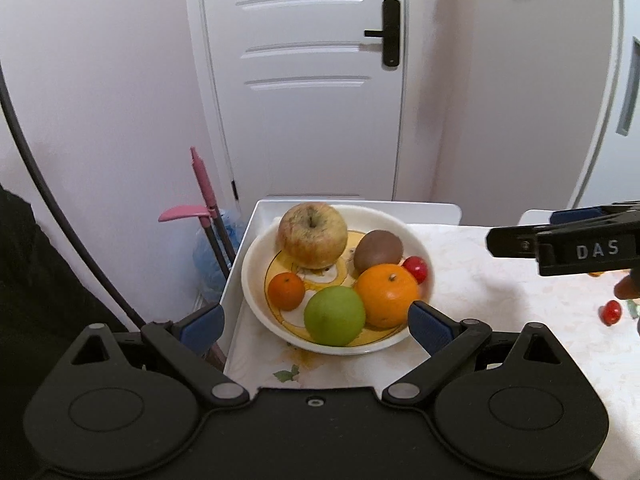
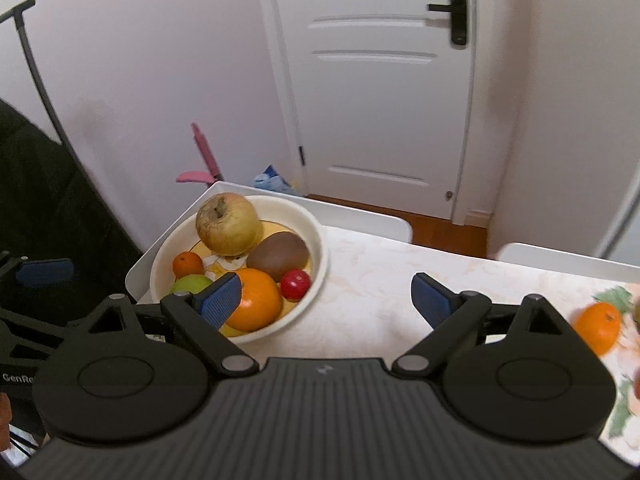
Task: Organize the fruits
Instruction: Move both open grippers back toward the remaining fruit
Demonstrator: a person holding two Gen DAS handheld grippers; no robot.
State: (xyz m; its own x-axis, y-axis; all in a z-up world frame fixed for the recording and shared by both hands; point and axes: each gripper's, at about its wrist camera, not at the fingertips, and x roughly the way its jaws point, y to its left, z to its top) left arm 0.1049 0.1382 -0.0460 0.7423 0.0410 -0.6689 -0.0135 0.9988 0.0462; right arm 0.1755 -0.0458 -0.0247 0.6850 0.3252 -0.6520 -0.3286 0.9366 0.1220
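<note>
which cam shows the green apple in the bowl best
The left wrist view: the round green apple sits whole at the front of the white bowl. In the right wrist view only its top peeks out behind that gripper's blue finger pad.

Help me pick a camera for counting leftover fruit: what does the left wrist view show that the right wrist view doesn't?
Only the left wrist view shows a small red fruit loose on the table. Only the right wrist view shows an orange outside the bowl, blurred, at the right edge. Both show the bowl holding an apple, kiwi, large orange, green fruit, small orange and red fruit.
</note>
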